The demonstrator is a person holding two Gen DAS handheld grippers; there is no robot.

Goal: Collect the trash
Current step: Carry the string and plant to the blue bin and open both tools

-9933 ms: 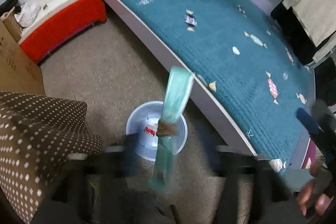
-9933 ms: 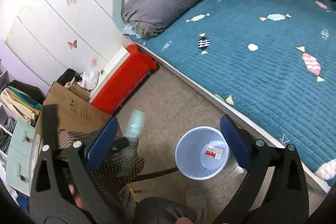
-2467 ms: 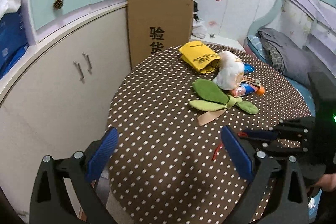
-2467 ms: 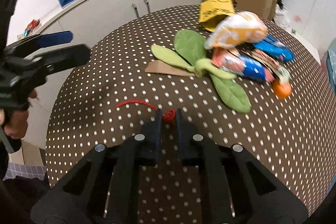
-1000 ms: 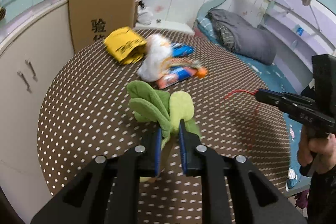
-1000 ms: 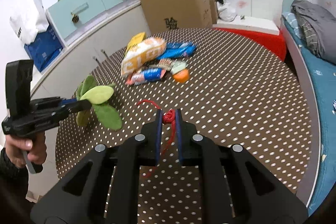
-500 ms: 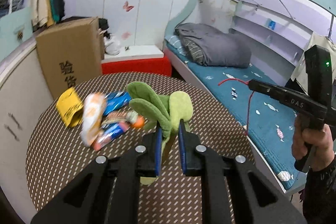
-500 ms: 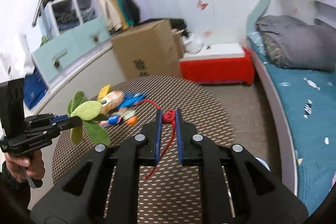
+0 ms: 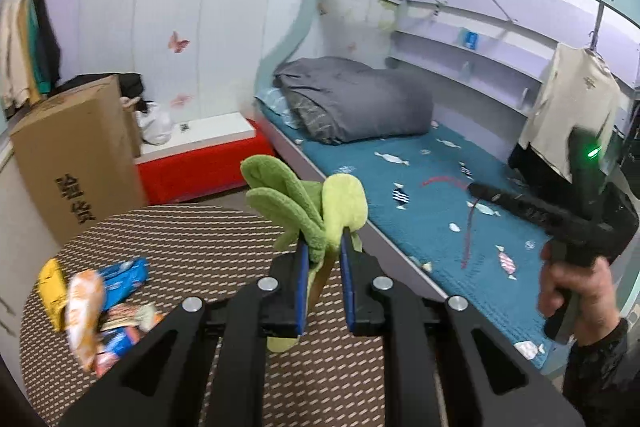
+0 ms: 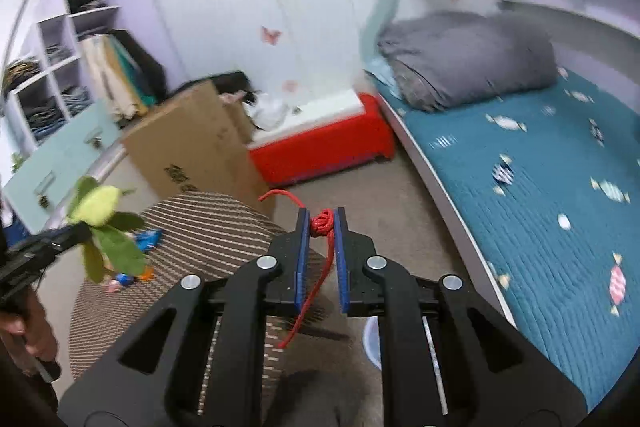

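Observation:
My left gripper is shut on a green plush leaf piece and holds it up above the round dotted table; it also shows in the right wrist view. My right gripper is shut on a knotted red string whose tail hangs down between the jaws; the string also shows in the left wrist view. A sliver of the pale blue trash bin shows low behind the right gripper.
Snack wrappers lie on the table's left side. A cardboard box stands behind the table, a red bench against the wall. A teal bed with a grey duvet fills the right. Carpet floor lies between.
Both grippers have swung away from the table toward the bed side, carrying the green plush piece and the red string. The table has dropped lower in both views.

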